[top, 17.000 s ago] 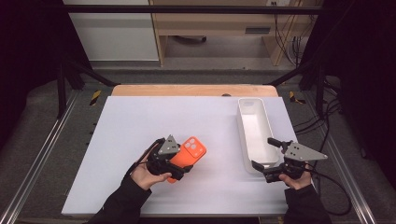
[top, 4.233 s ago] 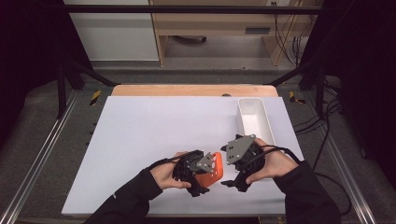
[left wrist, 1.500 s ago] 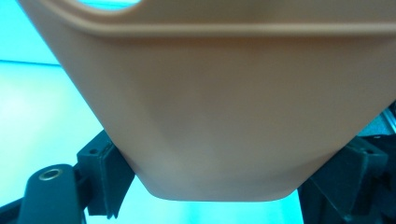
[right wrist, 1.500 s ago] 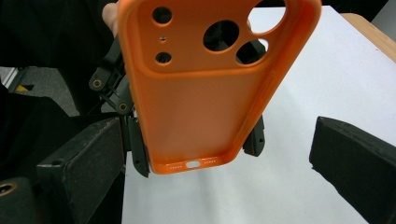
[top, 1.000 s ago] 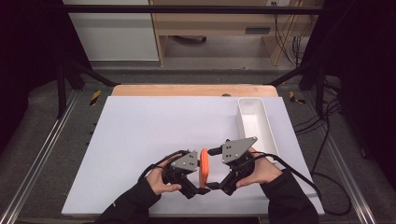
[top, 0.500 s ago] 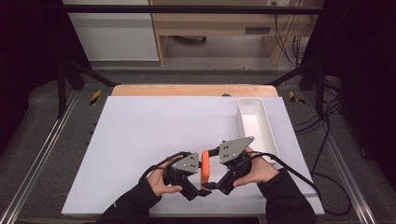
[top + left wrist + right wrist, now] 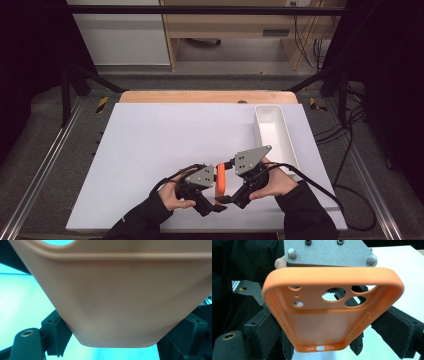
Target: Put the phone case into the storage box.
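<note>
An orange phone case (image 7: 220, 181) is held on edge above the near side of the white table (image 7: 165, 140), between both hands. My left gripper (image 7: 210, 197) grips it from the left. In the left gripper view the case (image 7: 117, 297) sits close up, with the pads (image 7: 58, 333) pressed on its sides. My right gripper (image 7: 231, 192) meets it from the right and its jaws have just been closing. In the right gripper view the case's open inside (image 7: 329, 322) faces me, and the padded fingers (image 7: 268, 333) touch both long edges.
A long white tray (image 7: 256, 131) stands at the right of the table, beyond the right hand. Metal rails (image 7: 40, 170) run along both sides of the table. A cable (image 7: 320, 185) trails from the right gripper.
Both hands and the case stay where they were. The right gripper's jaws sit slightly closer in on the case than a second ago.
</note>
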`<move>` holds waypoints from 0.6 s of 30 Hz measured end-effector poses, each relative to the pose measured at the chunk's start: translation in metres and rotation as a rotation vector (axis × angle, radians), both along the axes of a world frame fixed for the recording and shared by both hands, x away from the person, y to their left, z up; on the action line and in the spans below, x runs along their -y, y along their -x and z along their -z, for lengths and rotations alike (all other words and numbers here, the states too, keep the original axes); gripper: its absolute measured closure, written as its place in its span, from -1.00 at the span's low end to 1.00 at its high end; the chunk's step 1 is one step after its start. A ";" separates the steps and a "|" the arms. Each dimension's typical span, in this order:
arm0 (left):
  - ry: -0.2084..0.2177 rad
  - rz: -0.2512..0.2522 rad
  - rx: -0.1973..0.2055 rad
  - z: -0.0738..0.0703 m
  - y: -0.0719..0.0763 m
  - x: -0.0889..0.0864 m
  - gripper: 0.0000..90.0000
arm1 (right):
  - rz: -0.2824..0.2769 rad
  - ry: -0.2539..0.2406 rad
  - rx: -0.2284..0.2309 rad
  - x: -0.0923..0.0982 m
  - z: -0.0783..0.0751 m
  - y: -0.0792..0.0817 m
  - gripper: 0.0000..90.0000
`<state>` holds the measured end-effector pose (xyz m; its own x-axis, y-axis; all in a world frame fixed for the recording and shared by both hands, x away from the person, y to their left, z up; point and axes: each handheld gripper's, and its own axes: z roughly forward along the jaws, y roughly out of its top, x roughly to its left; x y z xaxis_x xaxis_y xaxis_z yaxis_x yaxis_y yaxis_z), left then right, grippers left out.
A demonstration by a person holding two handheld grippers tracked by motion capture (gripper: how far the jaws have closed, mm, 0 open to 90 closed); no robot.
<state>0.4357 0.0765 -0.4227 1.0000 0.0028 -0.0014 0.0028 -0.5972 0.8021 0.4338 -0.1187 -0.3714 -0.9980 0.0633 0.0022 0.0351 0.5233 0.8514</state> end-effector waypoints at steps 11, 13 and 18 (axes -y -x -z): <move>0.005 -0.002 0.000 0.001 0.000 0.000 -0.65 | -0.006 0.000 -0.008 0.000 0.000 0.000 -0.66; 0.006 -0.003 0.000 0.001 0.000 0.000 -0.65 | -0.006 0.002 -0.008 0.000 0.000 0.000 -0.66; 0.008 -0.006 -0.005 0.001 -0.001 0.000 -0.66 | -0.004 0.003 -0.010 0.000 0.000 0.000 -0.65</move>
<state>0.4362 0.0768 -0.4241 0.9999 0.0089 -0.0066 0.0106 -0.5909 0.8067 0.4341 -0.1186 -0.3714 -0.9982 0.0594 0.0121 0.0416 0.5258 0.8496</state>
